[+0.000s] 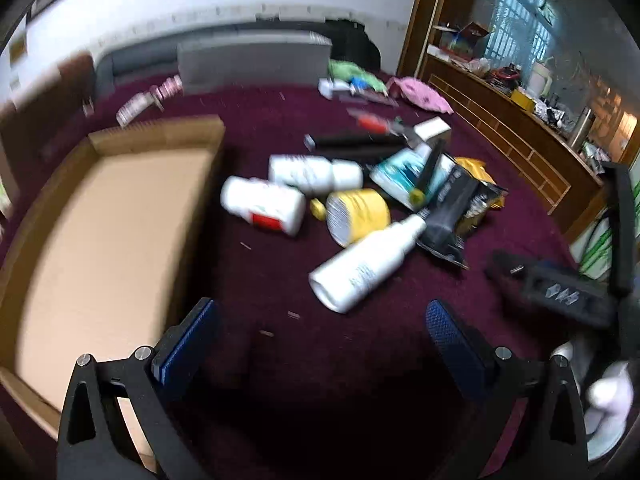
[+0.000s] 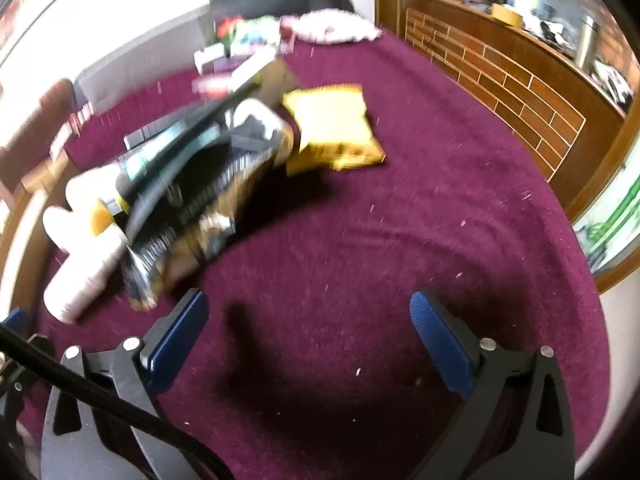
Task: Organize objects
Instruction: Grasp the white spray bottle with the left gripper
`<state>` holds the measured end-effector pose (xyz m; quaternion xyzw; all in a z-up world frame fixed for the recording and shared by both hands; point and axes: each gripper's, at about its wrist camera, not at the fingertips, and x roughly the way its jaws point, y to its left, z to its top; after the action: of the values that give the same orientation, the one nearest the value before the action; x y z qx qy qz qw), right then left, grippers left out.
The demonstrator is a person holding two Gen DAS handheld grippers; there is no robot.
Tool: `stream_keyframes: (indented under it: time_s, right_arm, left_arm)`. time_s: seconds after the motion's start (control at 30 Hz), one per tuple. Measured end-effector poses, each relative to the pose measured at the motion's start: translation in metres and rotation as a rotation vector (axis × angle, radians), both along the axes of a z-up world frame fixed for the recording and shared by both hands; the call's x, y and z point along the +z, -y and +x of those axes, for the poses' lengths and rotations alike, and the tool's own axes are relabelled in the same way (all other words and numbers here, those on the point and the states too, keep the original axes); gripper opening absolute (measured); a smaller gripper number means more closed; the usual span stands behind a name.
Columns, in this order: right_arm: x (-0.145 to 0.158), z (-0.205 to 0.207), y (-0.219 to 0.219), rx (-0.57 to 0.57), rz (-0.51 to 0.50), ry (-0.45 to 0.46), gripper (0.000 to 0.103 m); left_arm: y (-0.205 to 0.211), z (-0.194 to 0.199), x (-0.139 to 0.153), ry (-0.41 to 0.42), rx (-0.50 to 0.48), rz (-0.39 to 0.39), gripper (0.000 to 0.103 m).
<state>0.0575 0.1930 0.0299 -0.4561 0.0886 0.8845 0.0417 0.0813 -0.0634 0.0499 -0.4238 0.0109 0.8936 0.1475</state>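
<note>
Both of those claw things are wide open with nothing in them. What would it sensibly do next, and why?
Probably ease the left gripper forward and down onto the white spray bottle. It lies nearest, at the pile's front edge, on the maroon cloth, with nothing resting on its body. The open cardboard box sits right beside it, so it's a short carry.
</note>
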Motion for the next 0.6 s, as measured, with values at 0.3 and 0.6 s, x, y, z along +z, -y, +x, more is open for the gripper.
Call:
stream_keyframes:
  time_s: [0.3, 0.6]
  right_arm:
    - [0.019, 0.015, -0.01, -0.053, -0.081, -0.179, 0.102]
    - [0.011, 0.027, -0.021, -0.049, -0.123, -0.199, 0.102]
  left_arm:
    - [-0.025, -0.015, -0.005, -0.032, -0.037, -0.116, 0.101]
    - [-0.057, -0.026, -0.029, 0.018, -0.083, -0.177, 0.1]
